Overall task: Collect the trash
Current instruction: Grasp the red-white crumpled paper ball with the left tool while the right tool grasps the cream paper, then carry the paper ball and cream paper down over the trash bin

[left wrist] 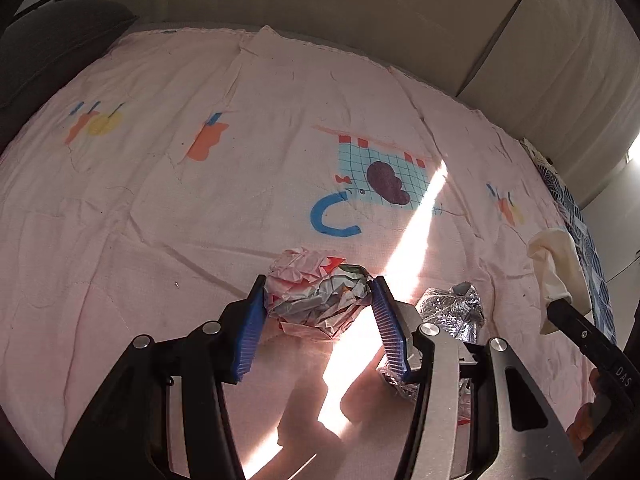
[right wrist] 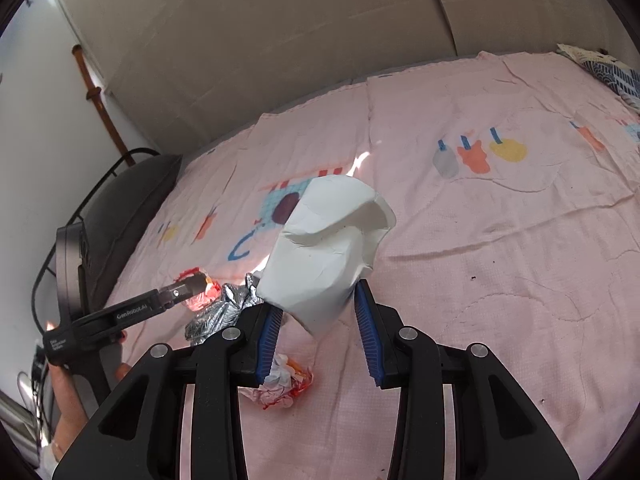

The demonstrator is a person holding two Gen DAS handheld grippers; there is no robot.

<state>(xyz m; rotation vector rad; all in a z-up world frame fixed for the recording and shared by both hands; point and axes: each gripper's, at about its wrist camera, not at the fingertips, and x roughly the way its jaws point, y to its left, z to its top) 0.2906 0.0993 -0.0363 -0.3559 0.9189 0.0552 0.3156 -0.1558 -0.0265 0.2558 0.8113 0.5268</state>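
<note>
Blue ribbed pads of the left gripper [left wrist: 318, 294] sat against the two sides of a crumpled wrapper [left wrist: 316, 300], red, white and silver, so the claw was clamped on that ball low on the pink bedspread [left wrist: 160, 200], the grip set near the pad tips. Just beside it, toward four o'clock in the left wrist view, lay a wad of silver foil [left wrist: 452, 312], partly hidden behind the right-hand finger. Over at three o'clock the right gripper [right wrist: 320, 304] was closed on a crushed white paper cup [right wrist: 328, 248], held clear above the bedspread. In the right wrist view another small crumpled scrap [right wrist: 286, 384], white with red, lay below the cup at six o'clock, not yet collected. To do this step well, I judged the left hand should keep a firm, steady squeeze, since a springy ball of paper could pop out from tip-only contact; a straight lift would avoid dragging the foil or snagging the quilted cloth. The right hand was best kept still and high so the cup would not knock against the wrapper. No bin or bag showed in either view, so where the trash belonged could not be told.
</note>
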